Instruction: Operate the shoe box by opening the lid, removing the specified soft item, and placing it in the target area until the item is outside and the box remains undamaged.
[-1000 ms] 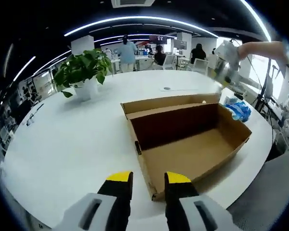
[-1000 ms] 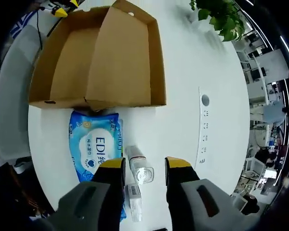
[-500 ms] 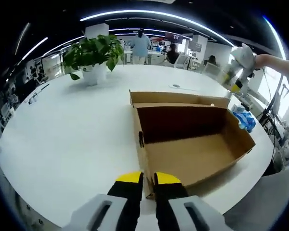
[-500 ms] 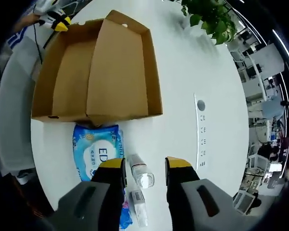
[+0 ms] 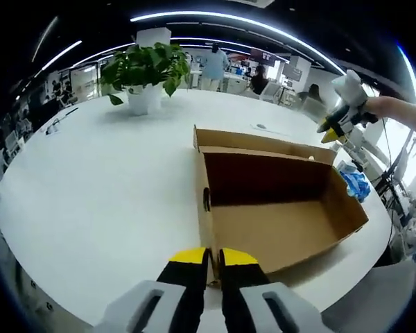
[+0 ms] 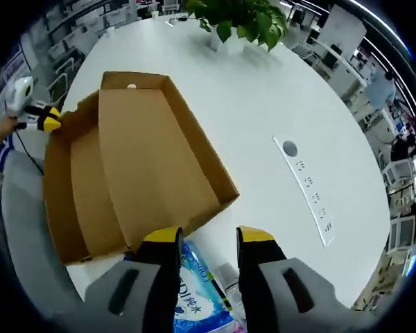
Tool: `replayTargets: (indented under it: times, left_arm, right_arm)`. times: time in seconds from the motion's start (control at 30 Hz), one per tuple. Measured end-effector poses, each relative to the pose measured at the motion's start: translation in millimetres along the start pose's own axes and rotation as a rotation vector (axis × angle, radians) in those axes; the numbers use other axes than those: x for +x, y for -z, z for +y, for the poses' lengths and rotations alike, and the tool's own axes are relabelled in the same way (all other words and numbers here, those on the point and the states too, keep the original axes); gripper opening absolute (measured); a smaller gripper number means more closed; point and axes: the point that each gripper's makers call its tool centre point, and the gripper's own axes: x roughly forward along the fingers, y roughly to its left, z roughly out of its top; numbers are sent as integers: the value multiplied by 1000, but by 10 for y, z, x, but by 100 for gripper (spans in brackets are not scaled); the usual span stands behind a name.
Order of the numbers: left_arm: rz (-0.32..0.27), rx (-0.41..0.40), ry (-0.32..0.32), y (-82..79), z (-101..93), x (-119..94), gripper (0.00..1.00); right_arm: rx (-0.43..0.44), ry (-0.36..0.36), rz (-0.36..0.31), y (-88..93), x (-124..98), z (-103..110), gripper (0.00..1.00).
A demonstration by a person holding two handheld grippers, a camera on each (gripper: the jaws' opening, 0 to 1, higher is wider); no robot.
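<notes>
The brown cardboard shoe box [image 5: 277, 215] lies open on the white table [image 5: 90, 173], its lid [image 5: 263, 142] folded back on the far side and nothing inside. My left gripper [image 5: 213, 260] is shut on the box's near corner wall. The soft blue wipes pack [image 5: 353, 182] lies on the table past the box's right end. My right gripper [image 5: 331, 130] hangs in the air above that end. In the right gripper view, that gripper [image 6: 208, 243] is open and holds nothing, above the wipes pack [image 6: 197, 298] and the box [image 6: 145, 173]. The left gripper [image 6: 50, 119] shows at the box's far corner.
A small clear bottle [image 6: 229, 276] lies beside the wipes pack. A potted plant [image 5: 145, 76] stands at the table's far side. A socket strip [image 6: 308, 187] is set into the tabletop. People and desks fill the office behind. The table edge runs close to the box's right end.
My left gripper's jaws have closed in onto the box's near corner. My right gripper has lifted away from the bottle and wipes pack, its jaws still open.
</notes>
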Motion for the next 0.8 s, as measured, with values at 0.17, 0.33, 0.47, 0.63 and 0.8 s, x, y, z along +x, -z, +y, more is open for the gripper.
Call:
replayTargets:
  times: [0.17,0.33,0.47,0.63,0.8]
  left_arm:
    - [1,1,-7,-3,11,2,5]
    - [7,3,-7,-2,14,7,5]
    - [11,-2,-5,1,11,9,5]
    - [12,-12,-4,4,9,10,5]
    - [13,-24,2,5,14,12,5]
  right_arm:
    - [113,12,-10,-10,176,-8,26]
    - [302,54,-41,-40,342,-106,23]
    - [456,49,-41,-6,450,-77,23]
    - [507,45,0,84,570,-32,17]
    - [534,56,18,117,620,20,9]
